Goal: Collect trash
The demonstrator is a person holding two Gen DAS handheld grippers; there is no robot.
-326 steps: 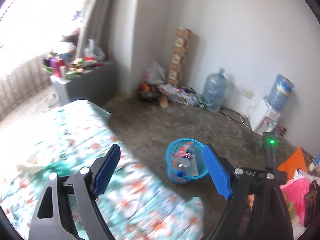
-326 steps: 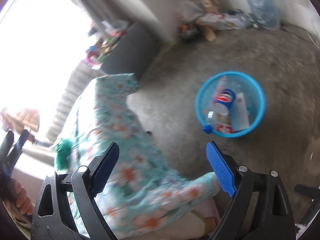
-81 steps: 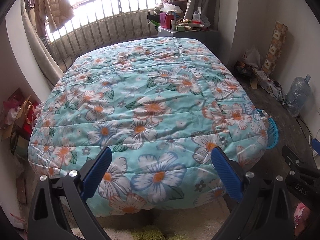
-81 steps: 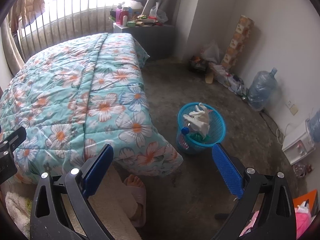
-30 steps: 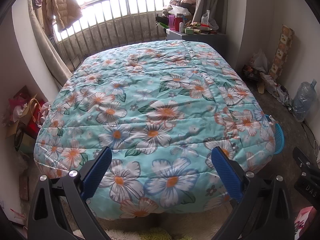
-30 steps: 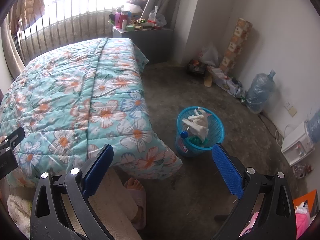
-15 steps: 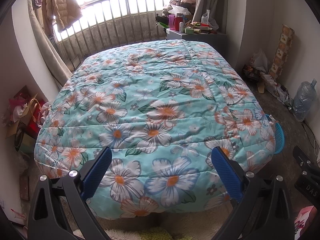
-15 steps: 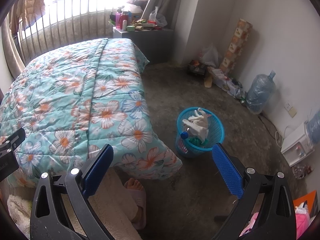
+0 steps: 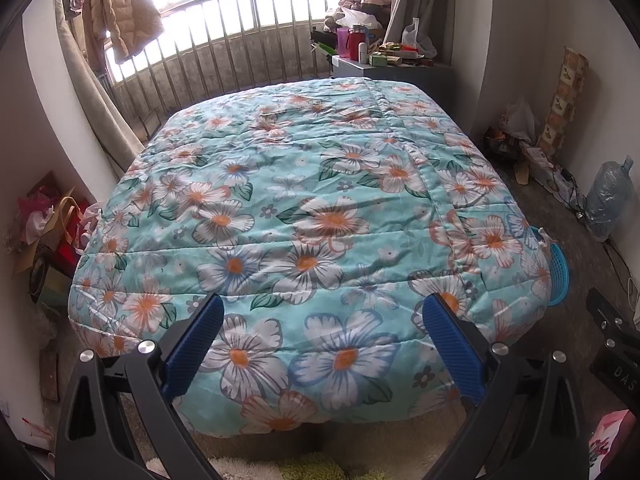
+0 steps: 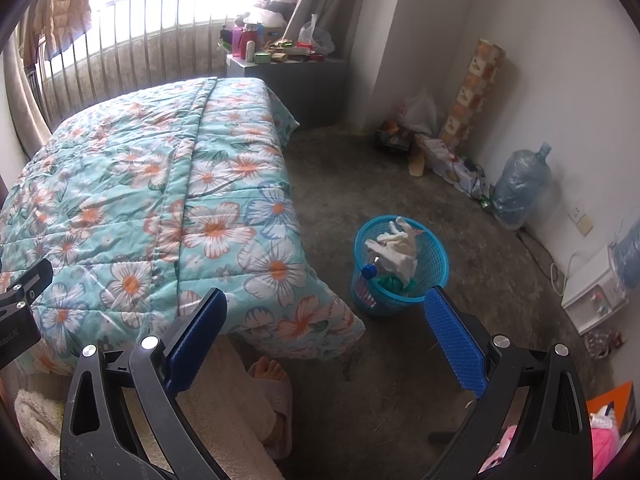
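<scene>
A blue mesh waste basket [image 10: 436, 276] stands on the grey floor beside the bed's corner. It holds crumpled white paper [image 10: 396, 246], a bottle with a blue cap [image 10: 369, 270] and something green. In the left wrist view only a sliver of the basket [image 9: 559, 276] shows behind the quilt. My right gripper [image 10: 326, 338] is open and empty, held near and above the floor in front of the basket. My left gripper [image 9: 322, 340] is open and empty too, facing the foot of the bed with its floral quilt [image 9: 312, 216].
A person's foot in a slipper [image 10: 272, 396] stands close under the right gripper. A large water bottle [image 10: 518, 188], a patterned roll [image 10: 470, 92] and bags line the right wall. A cluttered grey cabinet [image 10: 288, 76] stands by the railing. Bags [image 9: 48, 224] sit left of the bed.
Over the last second both views hold nearly still. Earlier, both grippers were close above the basket; they have since pulled back to the foot of the bed, and white paper now tops the basket.
</scene>
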